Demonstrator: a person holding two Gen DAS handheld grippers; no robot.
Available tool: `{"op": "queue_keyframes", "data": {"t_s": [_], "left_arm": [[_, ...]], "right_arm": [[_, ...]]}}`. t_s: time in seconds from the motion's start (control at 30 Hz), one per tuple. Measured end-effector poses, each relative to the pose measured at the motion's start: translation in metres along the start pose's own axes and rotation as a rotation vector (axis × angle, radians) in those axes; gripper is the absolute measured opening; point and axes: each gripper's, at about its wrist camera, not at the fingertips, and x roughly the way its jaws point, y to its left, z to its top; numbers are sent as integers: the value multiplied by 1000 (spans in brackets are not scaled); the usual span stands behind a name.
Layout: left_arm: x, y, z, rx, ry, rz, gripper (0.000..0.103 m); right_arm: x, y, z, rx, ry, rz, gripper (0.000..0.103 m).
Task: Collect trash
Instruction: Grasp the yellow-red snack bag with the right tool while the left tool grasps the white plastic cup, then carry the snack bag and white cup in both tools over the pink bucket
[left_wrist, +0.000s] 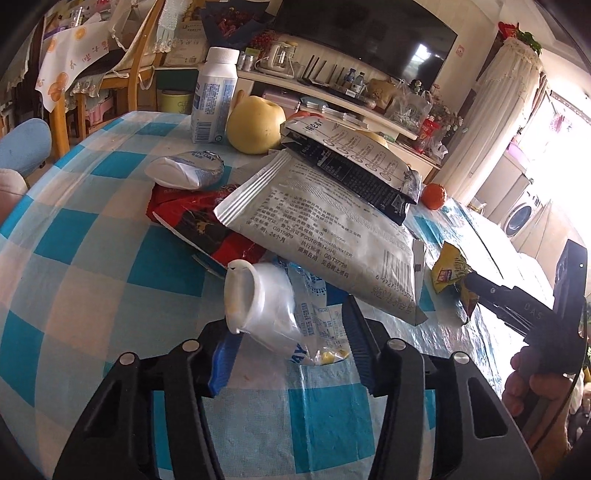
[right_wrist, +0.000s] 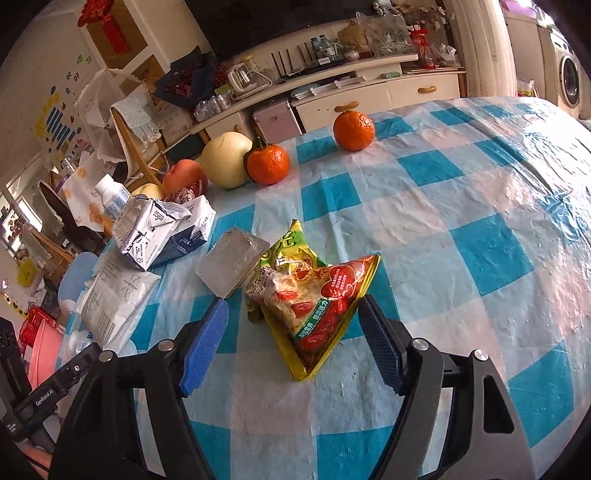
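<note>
A crushed clear plastic bottle (left_wrist: 266, 306) with a printed blue and white label lies on the checked tablecloth (left_wrist: 92, 280). It sits between the jaws of my left gripper (left_wrist: 286, 314). The blue pads (left_wrist: 221, 365) stand close on either side, and a strip of cloth shows beside the left one. A crumpled yellow and red snack wrapper (right_wrist: 310, 306) lies between the open jaws of my right gripper (right_wrist: 291, 301), its corner at the right pad (right_wrist: 380, 343). The left wrist view shows the right gripper (left_wrist: 517, 306) in a person's hand (left_wrist: 532, 380) at that wrapper (left_wrist: 450, 273).
More trash lies beyond the bottle: a silver wipes pack (left_wrist: 332, 236), a black and white pouch (left_wrist: 354, 162), a red wrapper (left_wrist: 199, 221) and a squashed white cup (left_wrist: 184, 170). Milk cartons (right_wrist: 155, 229), a clear packet (right_wrist: 232, 266), tangerines (right_wrist: 354, 125), a pear (right_wrist: 227, 160) and an upright bottle (left_wrist: 214, 99) stand around.
</note>
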Motion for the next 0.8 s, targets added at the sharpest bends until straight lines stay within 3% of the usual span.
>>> {"op": "queue_keyframes", "data": {"t_s": [0.17, 0.5, 0.8], "left_arm": [[1, 3, 1, -18, 6, -3, 39], [-4, 8, 3, -33, 8, -53, 31], [-12, 18, 3, -39, 4, -100, 25]], "right_arm": [[5, -2, 3, 16, 12, 3, 54], [8, 1, 4, 2, 7, 6, 31], [5, 9, 3, -34, 0, -11, 22]]}}
